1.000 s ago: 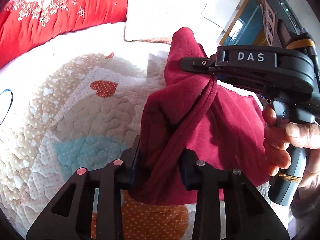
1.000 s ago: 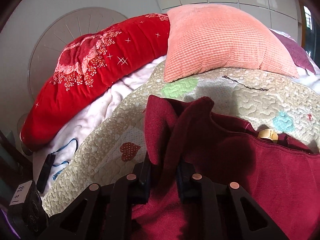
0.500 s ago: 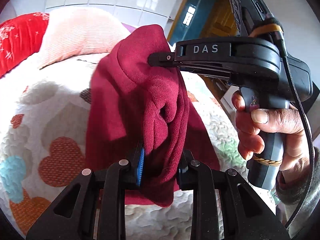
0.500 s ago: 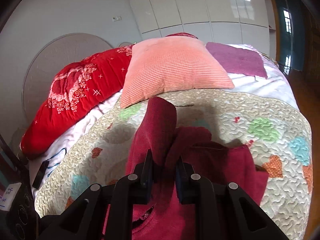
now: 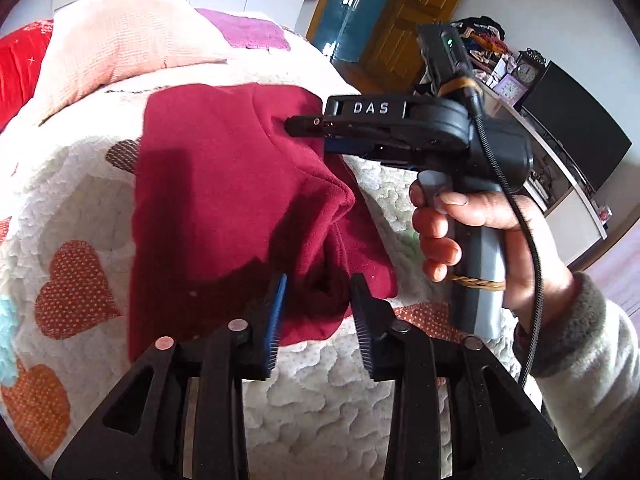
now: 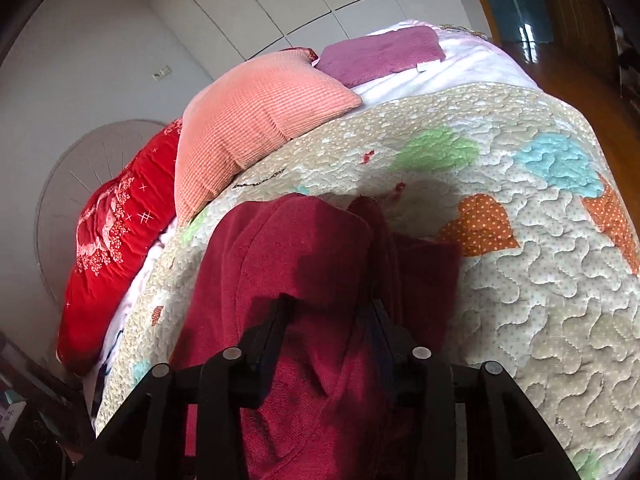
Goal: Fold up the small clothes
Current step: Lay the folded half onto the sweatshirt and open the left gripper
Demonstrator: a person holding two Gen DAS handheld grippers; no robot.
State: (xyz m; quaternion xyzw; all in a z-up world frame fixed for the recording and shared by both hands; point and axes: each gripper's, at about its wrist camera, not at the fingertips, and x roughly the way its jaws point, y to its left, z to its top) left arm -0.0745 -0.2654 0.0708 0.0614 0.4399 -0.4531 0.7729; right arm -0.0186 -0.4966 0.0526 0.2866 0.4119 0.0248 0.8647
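- On the quilted bed cover, we see the dark red garment lying folded.
- Our right gripper stands spread over it.
- Our left gripper gapes at its near edge.

A sunlit bedroom: white panelled wall, wooden door, and seemingly a dark television.

The left gripper has black angular fingers with blue ribbed pads and round copper-toned screw heads. The right gripper is a black body lettered "DAS" on a grey handle bound with a braided tan band, trailing a black cable. The bare right hand wears a fuzzy grey-cuffed cream sleeve.
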